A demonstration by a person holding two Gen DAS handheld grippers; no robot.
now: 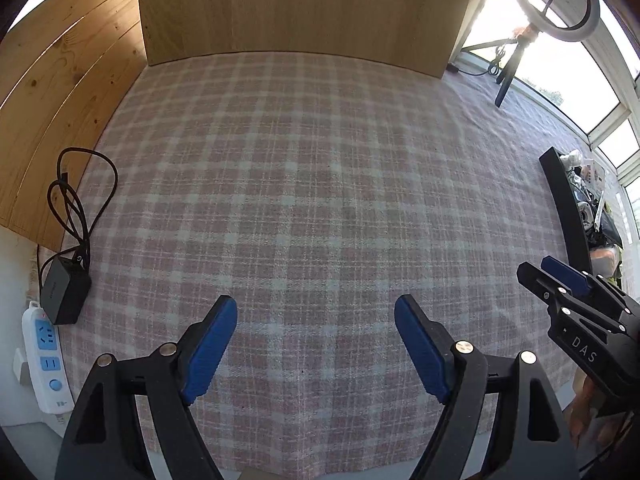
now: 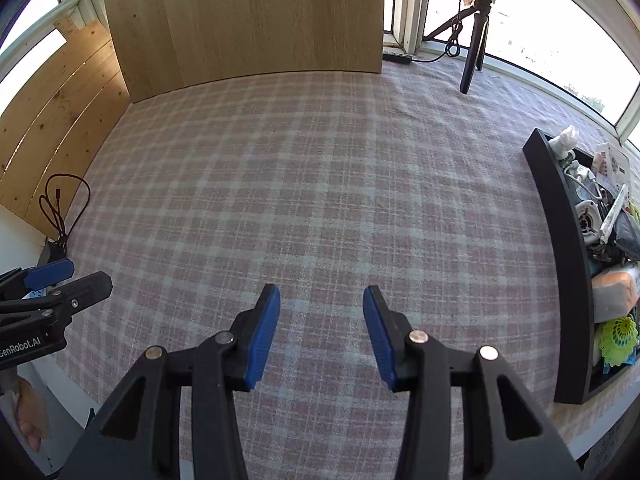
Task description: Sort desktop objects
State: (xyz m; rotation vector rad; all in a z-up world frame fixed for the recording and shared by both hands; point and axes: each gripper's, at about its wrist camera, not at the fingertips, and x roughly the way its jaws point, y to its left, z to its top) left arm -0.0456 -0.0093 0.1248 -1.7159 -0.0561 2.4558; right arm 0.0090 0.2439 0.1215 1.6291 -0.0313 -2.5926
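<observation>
Desktop objects sit piled in a black tray (image 2: 568, 248), off to the right of the right gripper (image 2: 322, 330) and well apart from it: a green shuttlecock (image 2: 618, 340), an orange-and-white pack (image 2: 612, 290), a white round gadget (image 2: 587, 220) and other bits too jumbled to tell. Both grippers hover over the checked tablecloth (image 2: 312, 184), holding nothing. The left gripper (image 1: 316, 348) has its jaws spread wide; the right one's jaws are also apart, somewhat narrower. Left of the left gripper lie a black adapter (image 1: 64, 292) with its looped cable (image 1: 76, 200) and a white power strip (image 1: 46, 356).
</observation>
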